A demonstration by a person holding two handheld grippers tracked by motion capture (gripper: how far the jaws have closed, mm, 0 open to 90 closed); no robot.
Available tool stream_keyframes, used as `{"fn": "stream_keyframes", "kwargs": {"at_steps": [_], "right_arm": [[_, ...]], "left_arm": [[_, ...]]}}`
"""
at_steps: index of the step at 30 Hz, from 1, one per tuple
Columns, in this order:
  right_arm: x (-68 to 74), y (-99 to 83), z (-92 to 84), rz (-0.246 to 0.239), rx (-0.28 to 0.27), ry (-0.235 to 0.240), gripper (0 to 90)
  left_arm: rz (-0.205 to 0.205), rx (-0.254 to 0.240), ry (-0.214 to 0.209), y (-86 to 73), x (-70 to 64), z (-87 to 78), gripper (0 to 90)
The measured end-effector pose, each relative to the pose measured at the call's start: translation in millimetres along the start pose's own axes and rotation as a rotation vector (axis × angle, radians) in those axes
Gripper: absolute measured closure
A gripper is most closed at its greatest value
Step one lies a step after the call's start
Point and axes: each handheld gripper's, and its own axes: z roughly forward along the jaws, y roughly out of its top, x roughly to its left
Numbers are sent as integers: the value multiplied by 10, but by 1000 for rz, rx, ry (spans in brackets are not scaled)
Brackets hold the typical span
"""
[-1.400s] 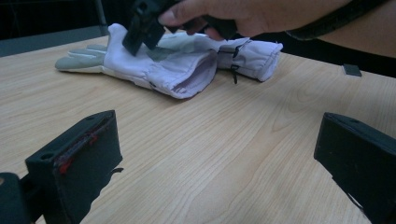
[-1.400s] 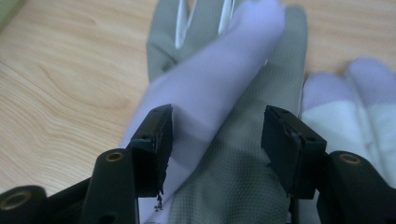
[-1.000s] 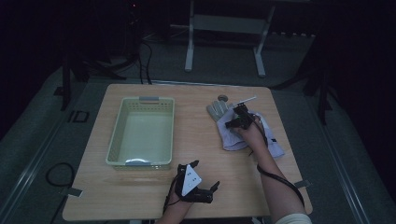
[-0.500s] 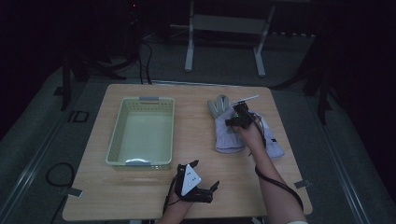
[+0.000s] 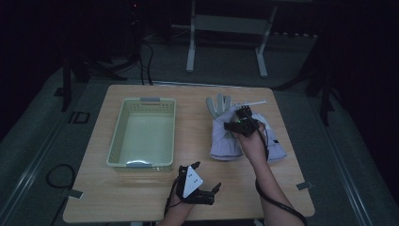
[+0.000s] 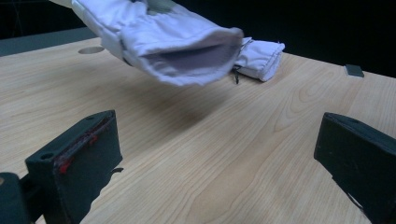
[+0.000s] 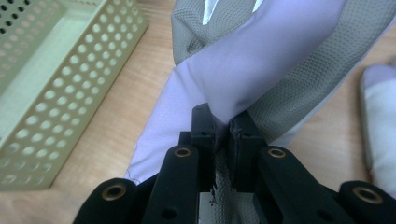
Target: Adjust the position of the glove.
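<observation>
The right claw (image 7: 222, 133) pinches a white glove (image 7: 261, 60), apparently lifted off the surface (image 6: 210, 154); the left claw (image 5: 202, 181) rests wide open, near edge.

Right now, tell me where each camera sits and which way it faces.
High view: above the near edge, facing forward and down on the table, basket and glove; both forearms show.
Left gripper view: low over the table, facing the lifted glove; open jaws show.
Right gripper view: looks down on its jaws, pinching the glove.
All share the glove.
</observation>
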Motion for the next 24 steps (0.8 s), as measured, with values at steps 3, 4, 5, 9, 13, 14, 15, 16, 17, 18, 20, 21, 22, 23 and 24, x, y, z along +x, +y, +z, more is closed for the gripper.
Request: {"fn": "stream_keyframes", "kwargs": {"at_steps": [3,4,5,9,13,14,15,16,17,18,20,21,22,23,24], "right_arm": [[16,-67,-4,4,5,-5,827],[17,-97,19,7,11,-4,827],[15,-114,36,12,15,-3,827],[41,-193,189,22,54,4,825],[44,-205,318,33,71,-2,823],[41,-204,340,42,74,-1,823],[41,-203,371,47,79,-1,822],[48,-202,411,38,82,-11,822],[53,-203,437,36,90,-15,821],[54,-203,480,40,99,-25,821],[50,-201,536,38,114,-38,820],[43,-198,568,46,123,-42,820],[31,-195,592,46,127,-49,819],[22,-190,615,44,137,-52,817],[19,-186,637,38,145,-57,815]], "left_arm": [[1,1,2,1,-1,1,8],[1,2,2,1,0,0,8],[1,3,2,1,1,-1,8],[-7,0,1,0,2,0,8],[-7,0,-1,0,3,0,8],[-7,0,-1,-1,3,-1,8],[-5,1,-2,-1,5,-2,8],[-5,1,-2,-1,5,-3,8],[-5,2,-4,-1,7,-4,8],[-5,3,-4,0,7,-4,8],[-6,3,-4,-1,6,-4,8],[-6,2,-4,-1,5,-4,8],[-5,3,-4,-1,5,-4,8],[-6,3,-4,-1,5,-4,8],[-5,3,-4,-1,5,-4,8]]}}
